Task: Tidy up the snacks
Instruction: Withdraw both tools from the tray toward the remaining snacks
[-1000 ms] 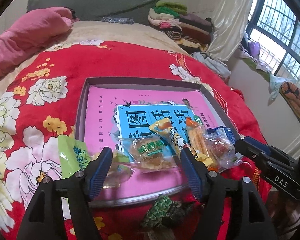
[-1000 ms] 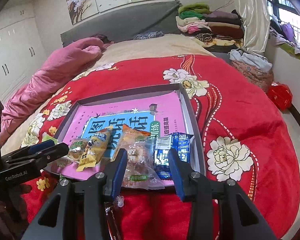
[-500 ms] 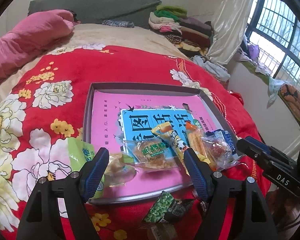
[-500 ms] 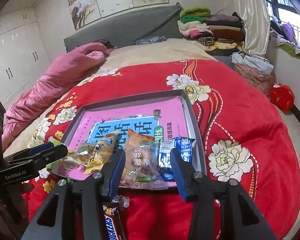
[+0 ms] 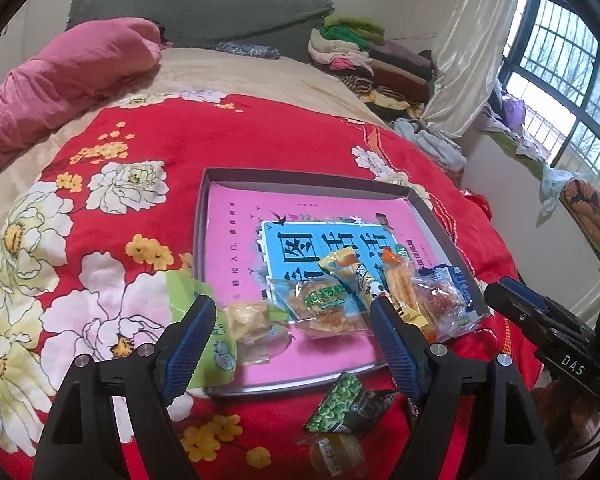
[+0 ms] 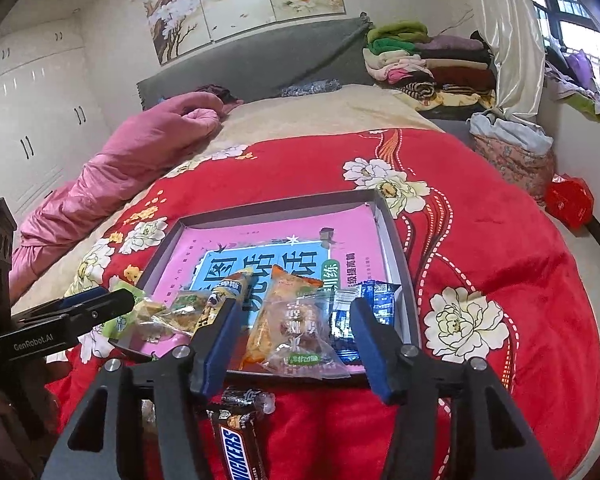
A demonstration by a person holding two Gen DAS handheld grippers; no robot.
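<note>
While a red flowered quilt (image 5: 148, 216) covers most of the bed (image 6: 340, 112), a shallow grey tray (image 5: 202, 208) lies on it near the front edge, lined with a pink sheet (image 5: 236, 240) that bears a blue printed panel. A pink duvet (image 6: 140, 148) is bunched at the far left, and folded clothes (image 6: 428, 64) are stacked at the head.

Snacks crowd the tray's near end: a green packet (image 5: 180, 292) hangs over its left rim, then a pale pastry (image 5: 248, 320), a clear-wrapped cake (image 5: 320, 308), a yellow stick (image 5: 352, 276), an orange packet (image 6: 284, 292), a clear packet (image 6: 300, 336) lying over it, and a blue packet (image 6: 380, 304) against the right wall. On the quilt just before the tray lie a pea packet (image 5: 344, 400), a small round sweet (image 5: 336, 452), perhaps a jelly, and a Snickers bar (image 6: 236, 440).

The left tool (image 5: 290, 344) hovers over the tray's near left part, jaws spread wide, nothing pinched. The right tool (image 6: 292, 340) hangs above the clear packet; its jaws have just been opening and stand apart, the pads clear of the wrapper.
</note>
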